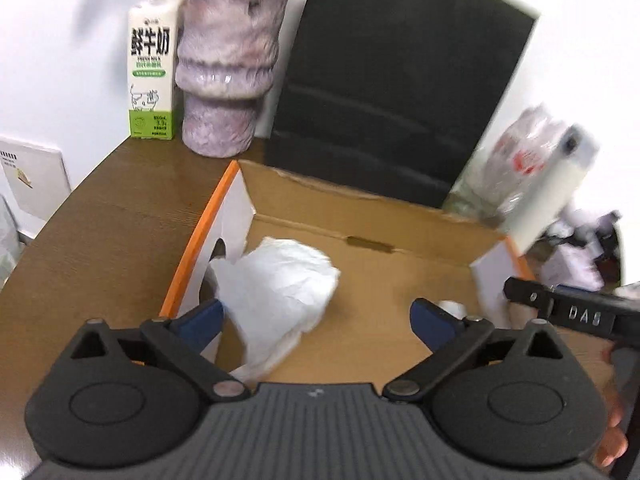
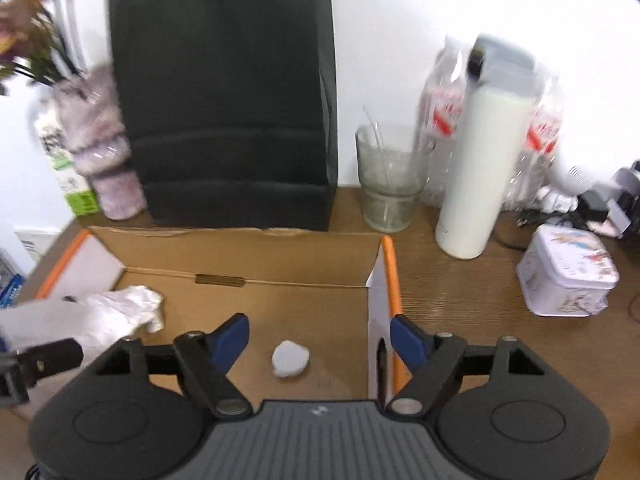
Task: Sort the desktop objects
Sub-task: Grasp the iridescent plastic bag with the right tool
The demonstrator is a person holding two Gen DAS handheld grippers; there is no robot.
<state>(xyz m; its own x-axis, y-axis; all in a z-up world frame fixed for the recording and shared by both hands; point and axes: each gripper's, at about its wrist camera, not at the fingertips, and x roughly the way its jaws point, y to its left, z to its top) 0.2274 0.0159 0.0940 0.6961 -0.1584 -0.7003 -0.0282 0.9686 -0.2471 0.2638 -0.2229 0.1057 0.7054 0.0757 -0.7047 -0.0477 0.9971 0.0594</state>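
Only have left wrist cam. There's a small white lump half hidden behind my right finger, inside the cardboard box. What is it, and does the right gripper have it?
Observer: It's a small white crumpled wad lying loose on the floor of the brown cardboard box. The right gripper is open, with its pads clear of the wad.
Operator: And the blurred white thing at my right edge?
Observer: That's a tall white bottle with a grey lid, standing on the brown wooden desk outside the box's orange-edged right wall.
Operator: Anything further right?
Observer: A white printed tin sits on the desk beyond the bottle.
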